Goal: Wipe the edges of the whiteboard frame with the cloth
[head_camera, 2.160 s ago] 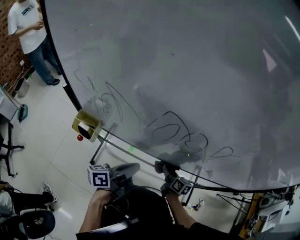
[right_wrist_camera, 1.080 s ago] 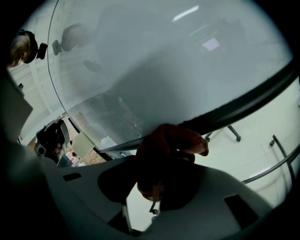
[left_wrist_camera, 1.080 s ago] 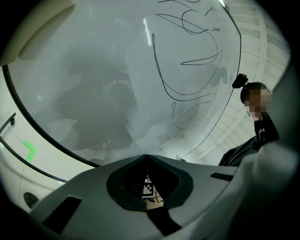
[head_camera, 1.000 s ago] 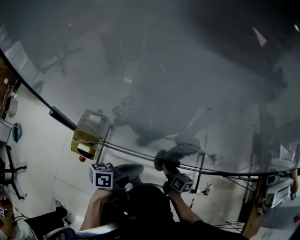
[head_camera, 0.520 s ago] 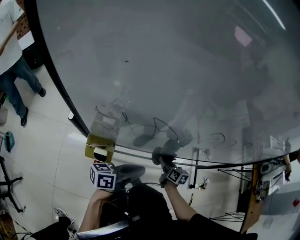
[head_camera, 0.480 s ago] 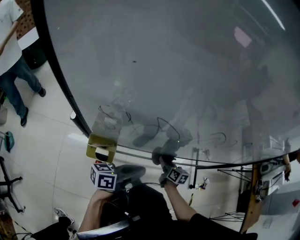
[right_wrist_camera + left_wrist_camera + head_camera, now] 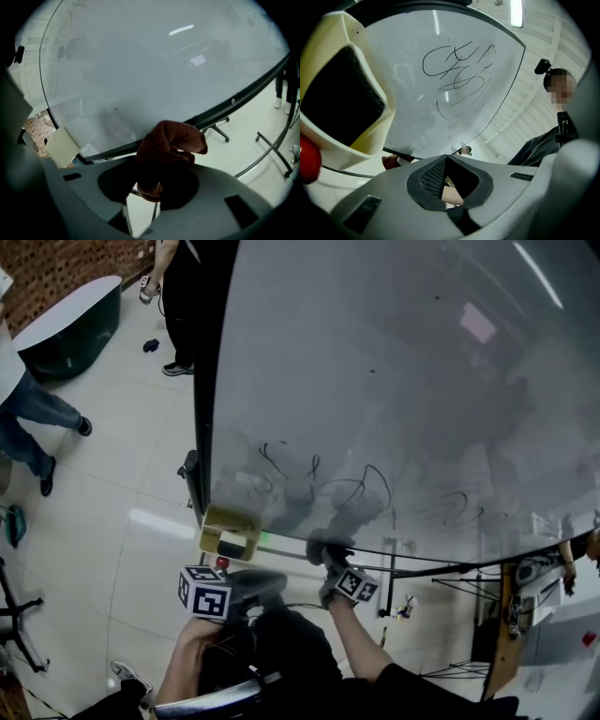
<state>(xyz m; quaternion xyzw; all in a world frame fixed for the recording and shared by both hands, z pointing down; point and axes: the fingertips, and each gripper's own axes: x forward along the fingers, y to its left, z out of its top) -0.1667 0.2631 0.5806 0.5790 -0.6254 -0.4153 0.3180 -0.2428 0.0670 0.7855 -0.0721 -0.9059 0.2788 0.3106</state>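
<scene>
The whiteboard (image 7: 403, 381) fills the head view, with black scribbles low on it and a black frame (image 7: 200, 427) down its left side and along the bottom. My right gripper (image 7: 325, 552) is shut on a dark red cloth (image 7: 169, 143). The cloth sits at the bottom frame edge (image 7: 225, 105), just right of the lower left corner. My left gripper (image 7: 265, 582) hangs below the board near that corner, its jaws together with nothing between them. The left gripper view looks up at the scribbles (image 7: 457, 70).
A cream holder with a black opening (image 7: 230, 532) hangs at the board's lower left corner, a red knob (image 7: 223, 562) under it. Stand legs (image 7: 389, 577) run below the board. People stand on the tiled floor at left (image 7: 33, 418) and top (image 7: 178, 296), beside a green table (image 7: 66, 320).
The head view has swung, so the board's left edge now stands nearer the middle. Both grippers keep about the same place, the cloth still at the bottom frame.
</scene>
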